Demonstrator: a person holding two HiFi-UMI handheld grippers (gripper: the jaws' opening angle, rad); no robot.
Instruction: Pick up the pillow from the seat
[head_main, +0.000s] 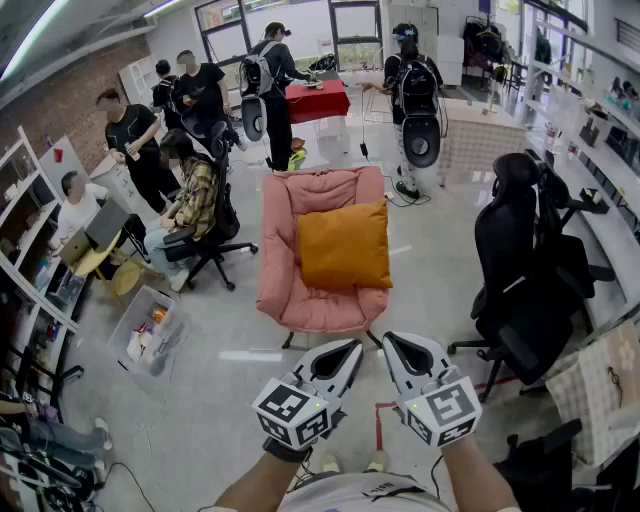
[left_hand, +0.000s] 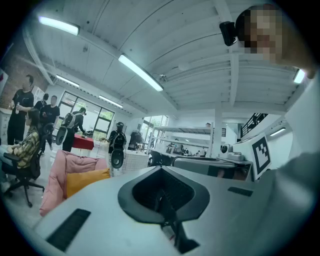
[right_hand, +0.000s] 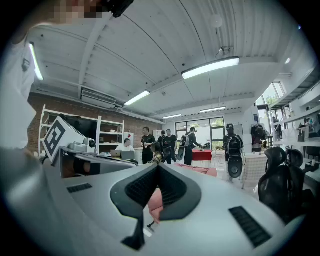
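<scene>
An orange square pillow (head_main: 343, 245) leans against the back of a pink padded chair (head_main: 318, 305) in the middle of the room. I hold both grippers low, just short of the chair's front edge. The left gripper (head_main: 348, 350) and the right gripper (head_main: 392, 344) are side by side, both shut and empty. The left gripper view has its closed jaws (left_hand: 161, 169) in front, with the pillow (left_hand: 86, 180) and chair (left_hand: 59, 172) far off at the left. Pink chair fabric (right_hand: 156, 199) peeks from behind the shut right gripper (right_hand: 159, 166); the pillow is hidden there.
A black office chair (head_main: 525, 290) stands close on the right of the pink chair. A seated person (head_main: 195, 205) on a rolling chair and a clear plastic bin (head_main: 150, 330) are to the left. Several standing people and a red table (head_main: 318, 100) are behind.
</scene>
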